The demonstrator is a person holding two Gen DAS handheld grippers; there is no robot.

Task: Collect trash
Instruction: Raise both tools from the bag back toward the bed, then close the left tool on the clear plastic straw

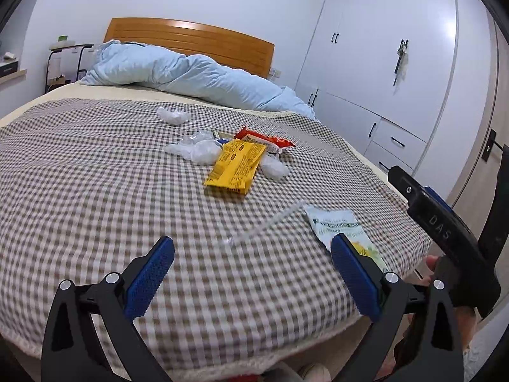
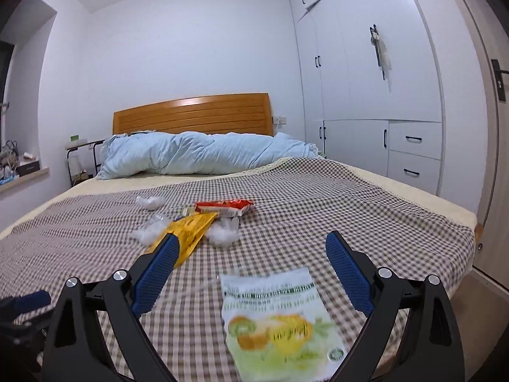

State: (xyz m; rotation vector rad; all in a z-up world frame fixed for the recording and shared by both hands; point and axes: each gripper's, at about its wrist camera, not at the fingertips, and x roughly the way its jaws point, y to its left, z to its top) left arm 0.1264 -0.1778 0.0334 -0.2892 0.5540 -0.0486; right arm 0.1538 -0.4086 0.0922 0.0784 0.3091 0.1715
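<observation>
Trash lies on a checked bedspread [image 1: 95, 172]. A yellow snack wrapper [image 1: 236, 165] sits mid-bed, with a red wrapper [image 1: 265, 140] behind it and crumpled white plastic [image 1: 200, 151] around them. A white and green wrapper [image 2: 276, 321] lies at the near edge, between and just ahead of the fingers of my right gripper [image 2: 251, 259], which is open. A clear plastic strip [image 1: 264, 224] lies on the spread ahead of my left gripper [image 1: 253, 253], open and holding nothing. The right gripper's black body [image 1: 445, 235] shows at the right of the left wrist view.
A light blue duvet [image 1: 191, 76] is bunched against the wooden headboard [image 1: 191, 38]. White wardrobes with drawers [image 2: 381, 95] line the right wall. A small side table [image 1: 68, 54] stands at the bed's far left. A door [image 2: 499, 127] is at far right.
</observation>
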